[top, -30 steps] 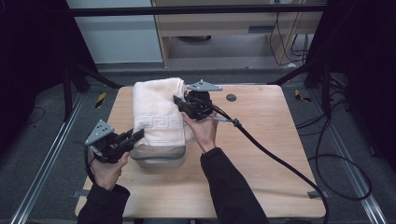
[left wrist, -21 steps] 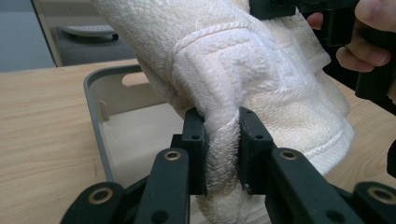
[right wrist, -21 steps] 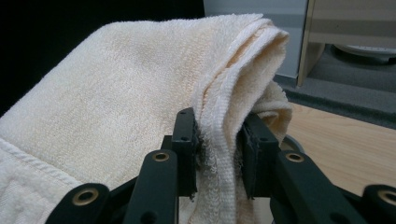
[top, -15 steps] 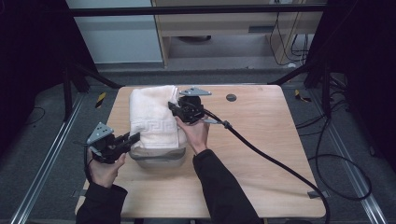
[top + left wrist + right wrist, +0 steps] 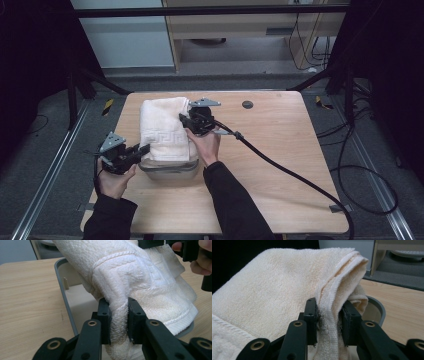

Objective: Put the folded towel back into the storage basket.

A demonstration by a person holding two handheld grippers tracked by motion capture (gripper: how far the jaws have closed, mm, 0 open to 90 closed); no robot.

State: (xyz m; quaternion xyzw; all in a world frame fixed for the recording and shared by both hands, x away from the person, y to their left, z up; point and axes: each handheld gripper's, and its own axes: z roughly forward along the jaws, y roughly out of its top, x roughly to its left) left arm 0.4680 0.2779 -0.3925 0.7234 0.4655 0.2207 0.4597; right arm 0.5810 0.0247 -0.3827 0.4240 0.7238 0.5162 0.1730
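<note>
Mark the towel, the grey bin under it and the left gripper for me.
towel (image 5: 162, 125), high view, on its folded top face.
grey bin (image 5: 60, 282), left gripper view, on its rim's left edge.
left gripper (image 5: 119, 315), left gripper view, midway between its fingertips, shut on the towel.

Count on inspection: one folded cream terry towel (image 5: 162, 127) with a key-pattern band, pinched at either side by two black two-jaw grippers, left (image 5: 131, 153) and right (image 5: 184, 120); one grey plastic tub (image 5: 167, 170) directly beneath them; one round-cornered wooden table (image 5: 280, 160).
</note>
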